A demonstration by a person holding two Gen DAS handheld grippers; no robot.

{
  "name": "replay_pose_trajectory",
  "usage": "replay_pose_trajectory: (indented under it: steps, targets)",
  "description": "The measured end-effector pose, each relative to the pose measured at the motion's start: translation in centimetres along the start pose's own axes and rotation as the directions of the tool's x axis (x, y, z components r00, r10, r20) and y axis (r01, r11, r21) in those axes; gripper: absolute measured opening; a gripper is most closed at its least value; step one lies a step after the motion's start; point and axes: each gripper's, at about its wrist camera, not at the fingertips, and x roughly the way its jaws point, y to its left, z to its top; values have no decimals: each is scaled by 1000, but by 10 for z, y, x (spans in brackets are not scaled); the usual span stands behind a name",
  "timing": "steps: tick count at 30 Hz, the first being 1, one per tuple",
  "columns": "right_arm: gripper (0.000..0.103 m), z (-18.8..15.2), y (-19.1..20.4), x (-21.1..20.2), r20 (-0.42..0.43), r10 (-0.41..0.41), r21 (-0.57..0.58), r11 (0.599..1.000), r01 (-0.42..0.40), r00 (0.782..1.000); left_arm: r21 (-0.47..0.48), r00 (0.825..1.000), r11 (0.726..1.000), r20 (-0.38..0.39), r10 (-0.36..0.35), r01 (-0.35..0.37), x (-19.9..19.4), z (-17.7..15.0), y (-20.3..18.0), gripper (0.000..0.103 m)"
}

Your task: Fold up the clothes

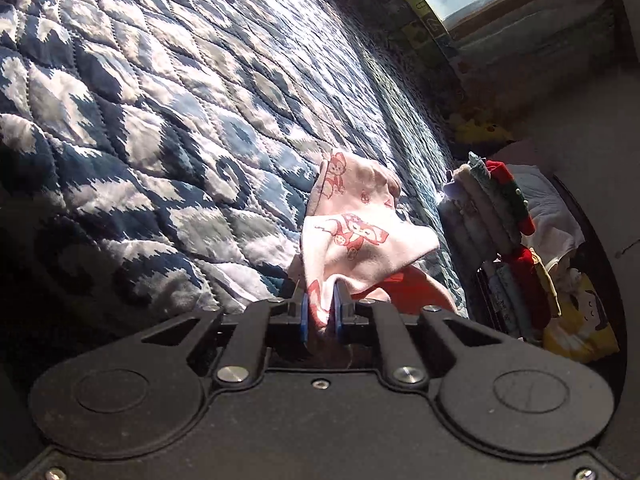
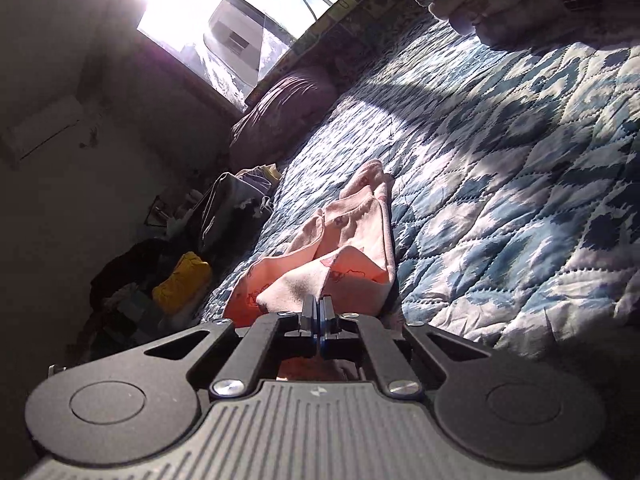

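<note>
Pink garment (image 1: pixel 352 236) with red cartoon prints, lifted over blue-and-white quilted bed (image 1: pixel 160 100). Left claw (image 1: pixel 320 312) clamped tight on a bunched fold of it, blue pads pressing cloth. Right claw (image 2: pixel 318 314) pinched nearly together on another edge, fabric (image 2: pixel 344 248) trailing forward onto the quilt. Stack of folded clothes (image 1: pixel 492 208) near bed's far side. Yellow item (image 2: pixel 182 282) beside the bed. Sunlit window (image 2: pixel 256 32) beyond.

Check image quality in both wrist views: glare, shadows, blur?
Left wrist: hard sunlight on the quilt, its near-left corner deep in shadow; pink garment sharp. Right wrist: window blown out with flare, soft blur on the clothes pile top right.
</note>
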Motion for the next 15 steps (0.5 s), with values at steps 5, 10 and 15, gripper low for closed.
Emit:
replay_pose_trajectory:
  steps: [5, 10, 15]
  targets:
    - [15, -3, 0, 5, 3, 18, 37, 999, -18, 1000, -102, 998, 994, -49, 26, -31, -1, -10, 23, 9]
    - [80, -6, -1, 8, -11, -13, 57, 998, 14, 1000, -115, 998, 993, -56, 9, -16, -5, -7, 26, 16]
    - [80, -14, 4, 13, -66, -51, 20, 998, 53, 996, -111, 998, 994, -60, -13, 6, -2, -8, 30, 49]
